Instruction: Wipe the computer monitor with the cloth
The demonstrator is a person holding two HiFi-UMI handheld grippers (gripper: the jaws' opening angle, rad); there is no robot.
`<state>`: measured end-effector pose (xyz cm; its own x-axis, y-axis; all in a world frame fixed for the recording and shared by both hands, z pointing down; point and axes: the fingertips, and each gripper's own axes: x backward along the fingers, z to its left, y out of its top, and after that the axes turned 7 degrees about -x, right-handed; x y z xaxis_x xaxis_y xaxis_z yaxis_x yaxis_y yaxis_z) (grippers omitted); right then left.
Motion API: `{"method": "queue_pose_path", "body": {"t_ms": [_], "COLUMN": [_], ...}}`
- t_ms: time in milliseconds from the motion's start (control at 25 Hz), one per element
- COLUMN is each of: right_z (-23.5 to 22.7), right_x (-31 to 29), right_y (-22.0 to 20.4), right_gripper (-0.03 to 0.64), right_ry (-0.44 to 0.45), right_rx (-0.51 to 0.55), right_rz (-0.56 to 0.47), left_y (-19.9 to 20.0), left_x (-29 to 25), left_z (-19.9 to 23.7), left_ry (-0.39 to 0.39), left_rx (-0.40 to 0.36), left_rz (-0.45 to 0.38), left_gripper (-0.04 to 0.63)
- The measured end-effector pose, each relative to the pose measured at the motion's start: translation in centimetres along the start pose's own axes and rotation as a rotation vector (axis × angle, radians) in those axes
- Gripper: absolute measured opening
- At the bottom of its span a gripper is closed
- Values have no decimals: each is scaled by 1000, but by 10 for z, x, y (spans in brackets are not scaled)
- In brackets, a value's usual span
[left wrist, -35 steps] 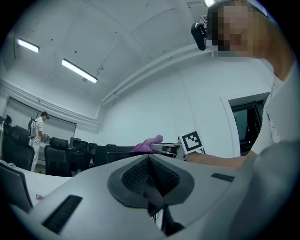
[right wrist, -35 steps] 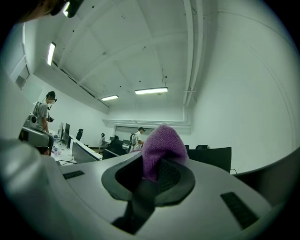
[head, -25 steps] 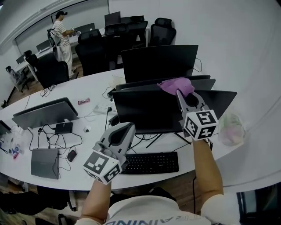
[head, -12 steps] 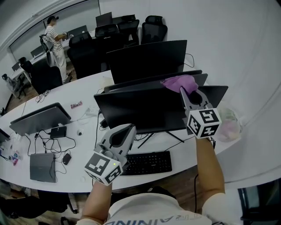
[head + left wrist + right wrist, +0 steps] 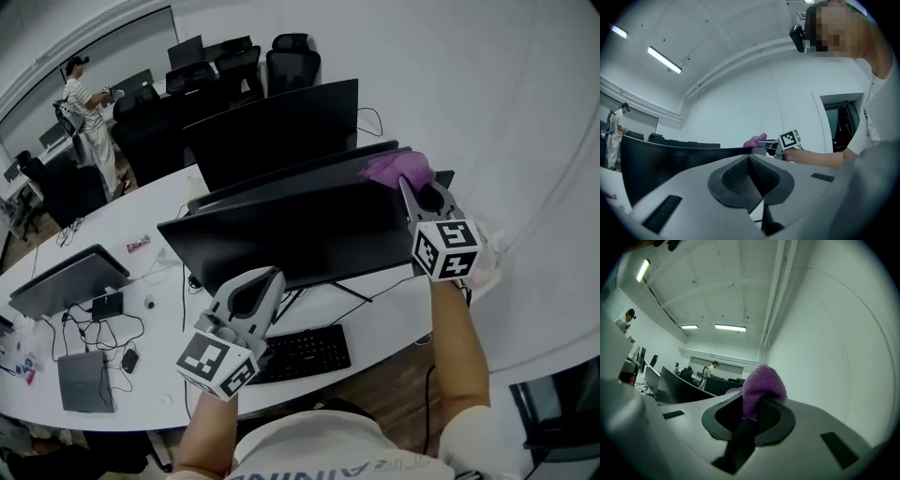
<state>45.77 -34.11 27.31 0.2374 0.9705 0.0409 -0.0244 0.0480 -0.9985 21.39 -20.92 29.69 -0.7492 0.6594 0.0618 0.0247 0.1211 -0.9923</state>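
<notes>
Head view: right gripper [image 5: 407, 185] is clamped on the purple cloth [image 5: 397, 169], which sits on the top right corner of the front monitor [image 5: 281, 234].
Left gripper [image 5: 264, 279] hovers low before the screen, jaws pressed together on nothing, just over the keyboard [image 5: 305, 352] and covering part of the monitor's stand. Another dark screen [image 5: 272, 131] stands close behind the first, crowding the white counter [image 5: 141, 211]. Off to the left lie a tilted screen [image 5: 66, 272] and loose cables [image 5: 117, 333]. Far back, a person [image 5: 84, 108] stands among office chairs [image 5: 291, 56]. The right gripper's marker cube hides the monitor's right edge, and the pale thing [image 5: 487, 262] beside it is too blurred to name.
</notes>
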Motion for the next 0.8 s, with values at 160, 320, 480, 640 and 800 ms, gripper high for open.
{"method": "queue_pose_path", "body": {"t_ms": [160,320,480,640,800], "right_z": [-33,-58,-77,-98,-115], "right_x": [9,12,17,18,23], "right_y": [1,1,-1,0,0], "right_gripper": [64,64,64,64,64], "right_ry": [-43,-73,-98,-130,-153], "right_rx": [-5,-7,15,15,-15], "right_rz": [-7,-17,-15,-8,-3], "left_y": [-1,-2,-5,-10,-17], "left_x": [-16,-31,-42,-49,-51], "left_z": [-9,-15,-20,-22,-22], "left_ry": [-31,-54,-79,-96,-105], "left_rx": [8,-2,-9,-5,5], "left_rz": [3,17,18,24,32], "left_gripper": [9,9,9,9,9]}}
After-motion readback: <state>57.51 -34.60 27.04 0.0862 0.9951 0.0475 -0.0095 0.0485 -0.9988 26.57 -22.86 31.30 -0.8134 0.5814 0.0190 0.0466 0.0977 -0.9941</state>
